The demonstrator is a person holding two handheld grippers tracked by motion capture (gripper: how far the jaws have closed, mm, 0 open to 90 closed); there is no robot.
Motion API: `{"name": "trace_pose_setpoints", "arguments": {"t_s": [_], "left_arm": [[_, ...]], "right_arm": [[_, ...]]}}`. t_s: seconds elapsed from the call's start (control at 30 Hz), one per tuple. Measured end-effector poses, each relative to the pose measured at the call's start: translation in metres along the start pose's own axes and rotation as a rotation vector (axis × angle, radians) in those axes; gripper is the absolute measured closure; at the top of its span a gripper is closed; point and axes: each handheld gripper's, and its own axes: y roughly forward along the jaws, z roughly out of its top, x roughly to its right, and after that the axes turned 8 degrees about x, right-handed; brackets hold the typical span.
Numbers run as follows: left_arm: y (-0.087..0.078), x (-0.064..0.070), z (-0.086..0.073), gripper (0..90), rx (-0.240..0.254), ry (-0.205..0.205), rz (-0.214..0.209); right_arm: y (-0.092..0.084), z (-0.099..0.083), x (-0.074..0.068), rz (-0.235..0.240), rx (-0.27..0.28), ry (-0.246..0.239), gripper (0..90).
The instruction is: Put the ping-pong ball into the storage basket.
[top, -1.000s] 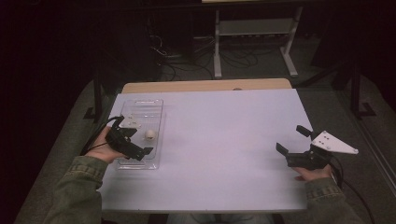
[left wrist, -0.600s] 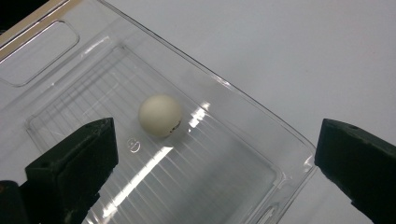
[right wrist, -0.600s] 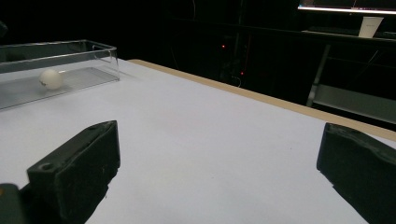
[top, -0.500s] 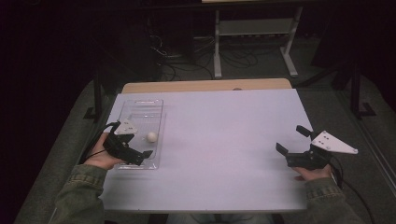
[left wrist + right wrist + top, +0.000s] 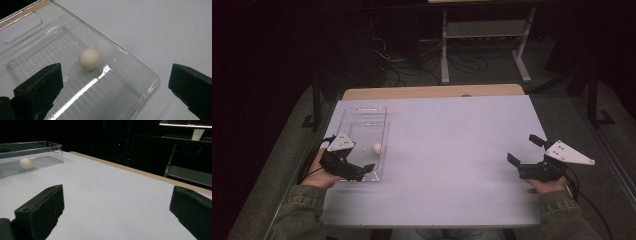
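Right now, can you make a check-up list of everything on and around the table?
Surface: white table, bare in the middle.
Job's things: white ball lying in the clear tray, near its side wall.
Clutter: nothing seen.
Grippers: left gripper open above the tray's near end; right gripper open at the table's right edge, holding nothing.
Cables: one cable trails from the right gripper.
Surroundings: dark room, metal stand behind.

Clear tray (image 5: 140, 72) far end cut off
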Motion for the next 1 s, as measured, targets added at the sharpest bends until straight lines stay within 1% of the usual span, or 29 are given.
{"name": "trace_pose_setpoints", "arguments": {"t_s": [0.1, 0.13, 0.17, 0.23, 0.27, 0.37, 0.47, 0.53, 0.63, 0.83, 0.87, 1.0], "left_arm": [[-0.003, 0.001, -0.006, 0.0, 0.023, -0.015, 0.004], [-0.004, 0.001, -0.008, 0.0, 0.034, -0.014, 0.012], [-0.005, 0.001, -0.010, 0.0, 0.049, -0.019, 0.017], [-0.008, 0.002, -0.013, 0.0, 0.093, -0.043, 0.020], [-0.010, 0.002, -0.015, 0.0, 0.110, -0.046, 0.028], [-0.014, 0.003, -0.020, 0.0, 0.145, -0.060, 0.031], [-0.015, 0.005, -0.025, 0.0, 0.151, -0.072, 0.029], [-0.015, 0.007, -0.028, 0.0, 0.150, -0.066, 0.027], [-0.013, 0.010, -0.031, 0.0, 0.156, -0.069, 0.026], [-0.010, 0.017, -0.037, 0.0, 0.155, -0.070, 0.009], [-0.009, 0.018, -0.038, 0.0, 0.158, -0.076, 0.004], [-0.008, 0.020, -0.040, 0.0, 0.155, -0.075, 0.000]], "right_arm": [[0.000, 0.000, 0.000, -0.001, -0.001, 0.002, 0.0], [0.000, 0.000, 0.000, -0.001, -0.001, 0.002, 0.0], [0.000, 0.000, 0.000, -0.001, -0.001, 0.002, 0.0], [0.000, 0.000, 0.000, -0.001, -0.001, 0.001, 0.0], [0.000, 0.000, 0.000, -0.001, -0.001, 0.001, 0.0], [0.000, 0.000, 0.000, -0.002, -0.002, 0.004, 0.0], [0.000, 0.000, 0.000, -0.001, -0.004, 0.001, 0.0], [0.000, 0.000, 0.000, -0.002, -0.004, 0.001, 0.0], [0.000, 0.000, -0.001, -0.002, -0.006, 0.001, 0.0], [0.000, -0.001, 0.000, -0.003, -0.006, -0.002, 0.0], [0.000, -0.001, 0.000, -0.002, -0.007, -0.001, 0.0], [0.001, -0.001, -0.001, 0.001, -0.009, -0.002, 0.0]]}}
